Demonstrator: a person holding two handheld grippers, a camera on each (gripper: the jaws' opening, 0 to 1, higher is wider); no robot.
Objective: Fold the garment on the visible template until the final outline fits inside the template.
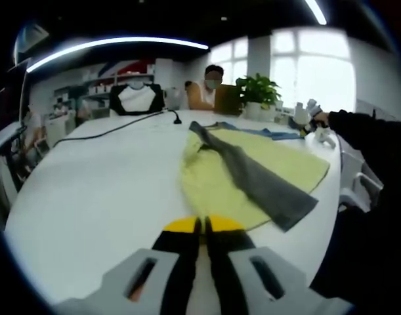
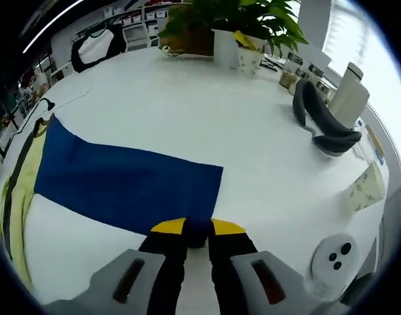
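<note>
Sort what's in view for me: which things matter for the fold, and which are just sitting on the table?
Job:
- yellow-green garment
- grey strip lying across it
- blue template
- left tongs, shut at the garment's edge
- right tongs, shut on the template's edge

Lying about:
- potted plant
- black cable
- white bottle
- grey headset

The garment (image 1: 253, 174) lies on the table (image 1: 108, 190), with a potted plant (image 1: 258, 92) behind it.
</note>
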